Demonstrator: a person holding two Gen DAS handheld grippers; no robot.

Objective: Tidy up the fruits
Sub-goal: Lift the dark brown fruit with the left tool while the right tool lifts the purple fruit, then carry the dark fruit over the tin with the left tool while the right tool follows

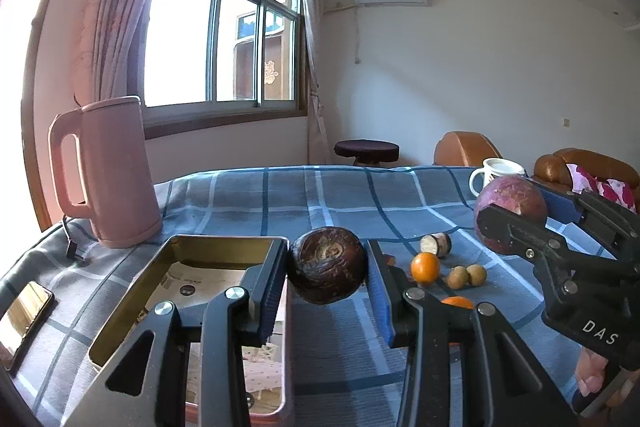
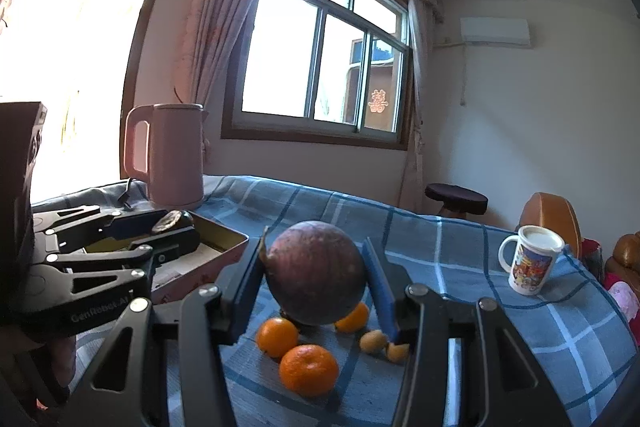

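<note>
My left gripper (image 1: 326, 277) is shut on a dark brown wrinkled fruit (image 1: 327, 265), held just right of the open tin box (image 1: 192, 259). My right gripper (image 2: 316, 279) is shut on a round purple fruit (image 2: 318, 271) and holds it above the table; it shows at the right of the left wrist view (image 1: 510, 215). Below it on the blue checked cloth lie three oranges (image 2: 308, 369), two small longans (image 2: 374, 341) and, in the left wrist view, a small cut dark fruit (image 1: 436, 244). The left gripper shows over the box in the right wrist view (image 2: 176, 223).
A pink kettle (image 1: 110, 171) stands at the back left behind the box, its cord on the cloth. A phone (image 1: 24, 319) lies at the left edge. A printed mug (image 2: 530, 259) stands at the right. Brown seats (image 1: 466, 149) and a stool (image 1: 366, 151) lie beyond the table.
</note>
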